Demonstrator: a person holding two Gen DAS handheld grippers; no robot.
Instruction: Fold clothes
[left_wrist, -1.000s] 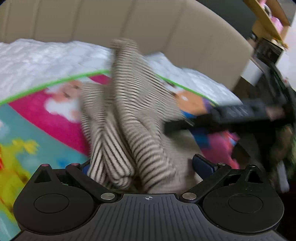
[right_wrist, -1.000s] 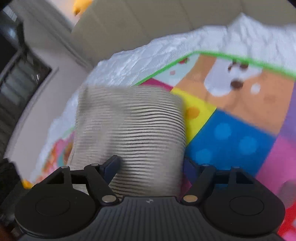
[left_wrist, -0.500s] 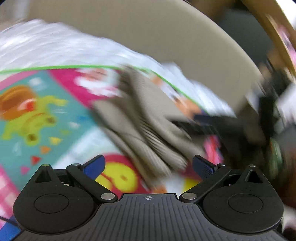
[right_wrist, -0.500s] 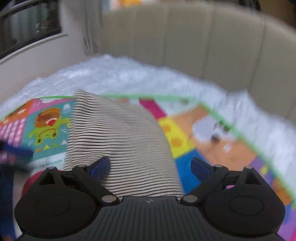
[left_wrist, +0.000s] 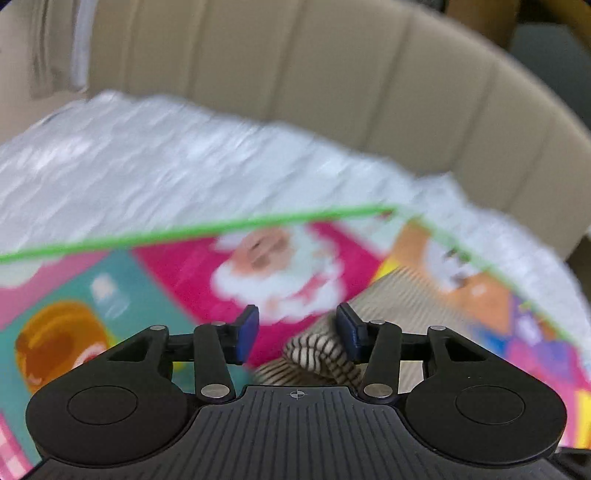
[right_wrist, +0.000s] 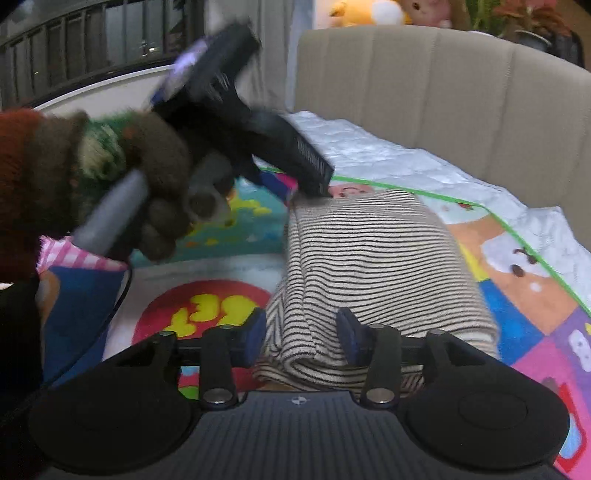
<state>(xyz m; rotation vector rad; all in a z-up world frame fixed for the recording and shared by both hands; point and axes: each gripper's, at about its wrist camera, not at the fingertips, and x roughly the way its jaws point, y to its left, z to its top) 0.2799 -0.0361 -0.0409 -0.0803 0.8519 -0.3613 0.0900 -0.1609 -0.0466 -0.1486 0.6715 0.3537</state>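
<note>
two claws worked over one striped garment (right_wrist: 376, 266) that lay folded in a compact bundle on a colourful play mat (right_wrist: 221, 295), the mat itself spread over a white quilt (left_wrist: 147, 162) on a bed with a beige padded headboard (right_wrist: 461, 92).

in the right wrist view the right claw (right_wrist: 301, 336) sat low at the near end of the bundle. its jaws were closing, with a fold of striped cloth between the blue pads (right_wrist: 255, 332); the left pad stood just clear of the cloth, and whether the right one pressed it could not be told.

the left claw (left_wrist: 295, 326) was seen in its own view, which was blurred. its jaws were closing too. a rumpled edge of the garment lay below and beside the right pad, while the gap toward the left pad showed only mat, so nothing was pinched. in the right wrist view the same tool appeared above the far left corner of the bundle, its tip just at the cloth, gripped by a gloved hand (right_wrist: 147, 177) with a knitted cuff.

the bundle lay near the mat's green edge (right_wrist: 517, 229), with its long side running away from the right claw toward the headboard.
</note>
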